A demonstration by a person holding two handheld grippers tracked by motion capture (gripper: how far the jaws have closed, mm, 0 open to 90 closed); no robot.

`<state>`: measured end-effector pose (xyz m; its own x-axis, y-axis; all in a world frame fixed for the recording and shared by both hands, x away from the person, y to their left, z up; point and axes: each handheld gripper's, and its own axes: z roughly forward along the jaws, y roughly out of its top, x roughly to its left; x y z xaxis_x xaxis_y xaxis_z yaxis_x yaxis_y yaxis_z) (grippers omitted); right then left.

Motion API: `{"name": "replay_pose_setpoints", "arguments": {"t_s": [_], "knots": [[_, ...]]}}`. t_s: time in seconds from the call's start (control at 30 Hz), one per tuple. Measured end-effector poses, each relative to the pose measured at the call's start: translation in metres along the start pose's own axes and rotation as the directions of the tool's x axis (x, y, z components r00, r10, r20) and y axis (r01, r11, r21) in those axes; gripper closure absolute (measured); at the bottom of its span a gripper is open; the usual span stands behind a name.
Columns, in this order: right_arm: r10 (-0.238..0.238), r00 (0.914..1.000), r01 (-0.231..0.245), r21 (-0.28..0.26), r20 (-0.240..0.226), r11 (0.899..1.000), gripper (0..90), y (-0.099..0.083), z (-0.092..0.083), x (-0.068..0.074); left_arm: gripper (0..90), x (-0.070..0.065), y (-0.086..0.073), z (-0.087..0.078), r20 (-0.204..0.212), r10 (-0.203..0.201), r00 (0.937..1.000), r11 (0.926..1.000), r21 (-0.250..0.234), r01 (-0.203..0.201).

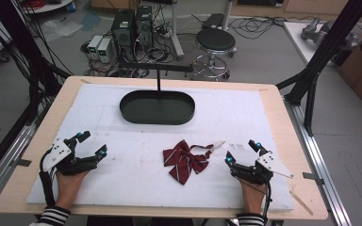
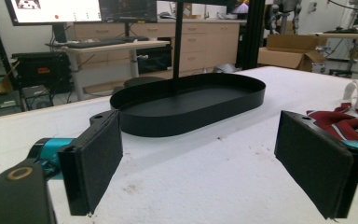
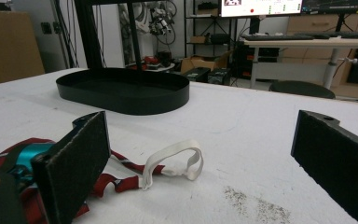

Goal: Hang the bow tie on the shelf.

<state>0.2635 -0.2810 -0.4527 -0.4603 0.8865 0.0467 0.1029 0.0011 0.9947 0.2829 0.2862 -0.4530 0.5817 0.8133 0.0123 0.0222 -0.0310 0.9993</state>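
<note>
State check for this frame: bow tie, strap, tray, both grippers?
Bow tie: flat on the table, untouched.
Strap: loose, looped, unfastened.
Tray: upright, empty.
Left gripper: open, empty.
Right gripper: open, empty.

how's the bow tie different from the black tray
The bow tie is dark red with white stripes, soft and crumpled; the tray is plain black, rigid and oval. The bow tie lies between the grippers, the tray farther back. Both rest on the white mat.

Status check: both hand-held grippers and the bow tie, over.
Left hand-held gripper open, empty. Right hand-held gripper open, empty. Bow tie flat between them, untouched. Path clear.
</note>
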Motion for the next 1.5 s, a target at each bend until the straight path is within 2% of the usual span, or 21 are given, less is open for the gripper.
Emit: {"name": "replay_pose_setpoints", "arguments": {"t_s": [0.5, 0.87, 1.0, 1.17, 1.27, 1.5], "knots": [[-0.024, 0.9997, 0.024, -0.007, 0.009, 1.000, 3.5, 0.000, 0.000, 0.002, 15.3, -0.001, -0.001, -0.002, -0.002, 0.005, 1.0000, 0.9998, -0.019, -0.005], [-0.019, 0.9997, 0.019, -0.002, 0.014, 1.000, 3.5, 0.000, 0.000, 0.002, 15.3, -0.001, -0.001, -0.002, -0.005, 0.001, 1.0000, 0.9996, -0.028, -0.001], [-0.040, 0.9991, 0.040, 0.002, 0.015, 0.999, 3.5, 0.000, 0.001, 0.004, 15.3, -0.001, -0.001, -0.002, -0.007, 0.003, 1.0000, 0.9997, -0.026, -0.003], [-0.024, 0.9997, 0.024, 0.041, -0.003, 0.999, 3.5, 0.005, 0.003, 0.006, 15.4, 0.000, -0.001, -0.002, -0.010, -0.005, 0.9999, 0.9997, -0.025, 0.004], [-0.037, 0.9992, 0.036, 0.073, 0.014, 0.997, 3.5, 0.016, 0.007, 0.006, 15.4, 0.000, -0.001, -0.002, -0.011, -0.005, 0.9999, 0.9997, -0.025, 0.004], [-0.035, 0.9985, 0.029, 0.148, 0.043, 0.989, 3.5, 0.035, 0.019, 0.006, 15.4, -0.001, -0.001, -0.002, -0.011, 0.001, 0.9999, 0.9998, -0.020, -0.002]]}}
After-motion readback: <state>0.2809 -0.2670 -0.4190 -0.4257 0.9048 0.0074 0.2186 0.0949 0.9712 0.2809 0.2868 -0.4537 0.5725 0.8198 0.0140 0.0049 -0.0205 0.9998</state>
